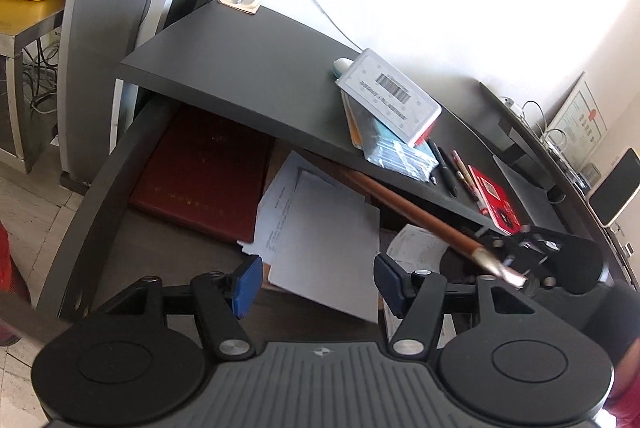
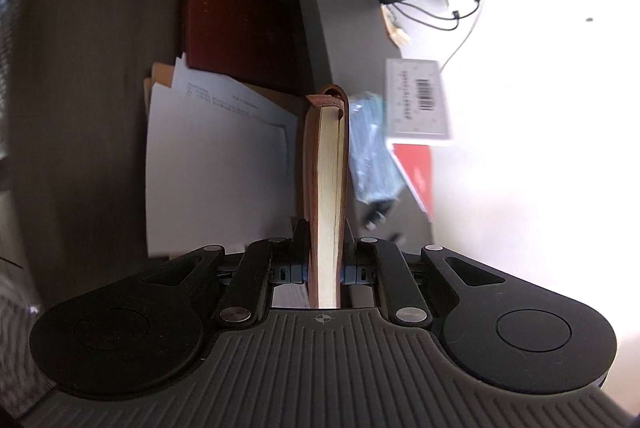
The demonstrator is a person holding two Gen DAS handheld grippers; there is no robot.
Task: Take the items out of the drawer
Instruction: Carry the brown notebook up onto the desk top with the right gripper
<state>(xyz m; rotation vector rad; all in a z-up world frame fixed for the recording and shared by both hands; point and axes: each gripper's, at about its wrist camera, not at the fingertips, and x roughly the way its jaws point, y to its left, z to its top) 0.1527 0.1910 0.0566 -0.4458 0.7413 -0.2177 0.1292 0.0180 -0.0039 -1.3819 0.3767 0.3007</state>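
While clamped edge-on between the right jaws (image 2: 326, 274), brown notebook (image 2: 326, 180) held clear of the open drawer (image 1: 100, 188), spine side up, cream page edges facing the right wrist camera, cover flap curled over the far end. Blue pads pressed against both covers. Same notebook seen from the left wrist view as a long brown bar (image 1: 416, 212) slanting above the drawer, near end in the right gripper's black linkage.

Left jaws (image 1: 316, 282) spread apart, nothing between the pads, hovering above the drawer's front half.

Inside the drawer: loose white papers (image 1: 320, 224) directly below the left jaws; dark red hardcover book (image 1: 204, 176) lying flat beside the papers, toward the drawer's far side; crumpled printed slip (image 1: 416, 252) on the papers' other side.

Beyond the drawer, on the dark worktop (image 1: 248, 68): grey barcode-labelled box (image 1: 390, 96) stacked on a blue packet (image 1: 400, 152); pens (image 1: 446, 168) and a red booklet (image 1: 494, 200) next to them.
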